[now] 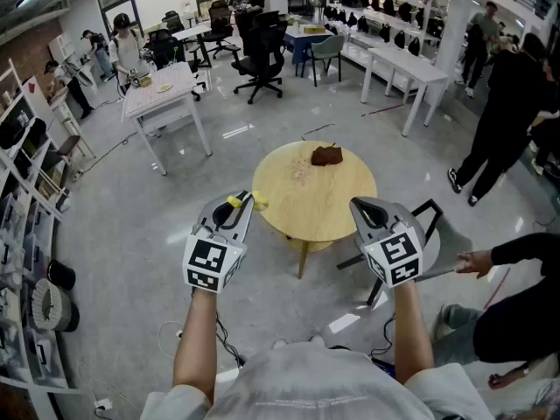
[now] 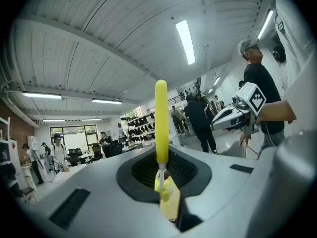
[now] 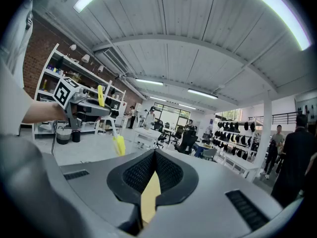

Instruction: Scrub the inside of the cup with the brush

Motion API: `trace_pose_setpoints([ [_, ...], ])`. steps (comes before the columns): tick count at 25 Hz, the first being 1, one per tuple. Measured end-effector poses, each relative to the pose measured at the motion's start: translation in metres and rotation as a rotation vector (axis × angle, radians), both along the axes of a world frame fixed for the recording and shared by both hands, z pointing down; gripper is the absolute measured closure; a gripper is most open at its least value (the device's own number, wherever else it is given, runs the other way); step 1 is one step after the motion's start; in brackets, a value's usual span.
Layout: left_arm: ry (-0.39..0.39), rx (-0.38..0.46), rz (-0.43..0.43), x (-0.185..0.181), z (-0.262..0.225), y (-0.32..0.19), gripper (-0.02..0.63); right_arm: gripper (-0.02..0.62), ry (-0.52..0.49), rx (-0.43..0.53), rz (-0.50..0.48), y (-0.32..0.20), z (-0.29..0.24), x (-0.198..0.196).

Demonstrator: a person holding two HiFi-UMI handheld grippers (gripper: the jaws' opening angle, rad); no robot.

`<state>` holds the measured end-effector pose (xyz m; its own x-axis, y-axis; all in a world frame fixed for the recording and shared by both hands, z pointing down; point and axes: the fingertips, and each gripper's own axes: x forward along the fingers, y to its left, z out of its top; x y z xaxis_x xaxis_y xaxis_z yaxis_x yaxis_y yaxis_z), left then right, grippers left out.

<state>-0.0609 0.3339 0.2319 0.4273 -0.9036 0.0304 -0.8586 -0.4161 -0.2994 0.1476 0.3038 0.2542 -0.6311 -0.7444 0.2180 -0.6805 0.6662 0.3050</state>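
My left gripper [image 1: 238,206] is shut on a yellow brush [image 1: 259,201], held in the air over the near left rim of a round wooden table [image 1: 297,208]. In the left gripper view the brush [image 2: 161,118] runs straight out between the pads, handle up, with its white stem and yellow head low in the gap. My right gripper [image 1: 363,208] hangs level with it at the table's near right rim, shut and holding nothing. A dark brown thing [image 1: 326,155] lies on the far side of the table; I cannot make out a cup.
A black chair base [image 1: 426,210] stands right of the table. A person's hand [image 1: 475,262] reaches in at the right, and a person in black [image 1: 507,112] stands beyond. White tables [image 1: 162,90], office chairs [image 1: 261,64] and shelves [image 1: 26,191] ring the room.
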Motion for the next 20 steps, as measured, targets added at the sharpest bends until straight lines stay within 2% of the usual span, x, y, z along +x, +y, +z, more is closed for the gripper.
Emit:
trace_pose_setpoints([
  [6, -0.002, -0.008, 0.009, -0.005, 0.008, -0.019, 0.560, 0.568, -0.049, -0.011, 0.003, -0.017, 0.001, -0.009],
  [12, -0.005, -0.015, 0.034, -0.019, 0.018, -0.035, 0.560, 0.568, -0.132, -0.095, -0.007, -0.028, 0.011, -0.030],
  [20, 0.002, -0.030, 0.067, -0.034, 0.031, -0.060, 0.560, 0.568, -0.099, -0.083, 0.011, -0.046, 0.015, -0.050],
])
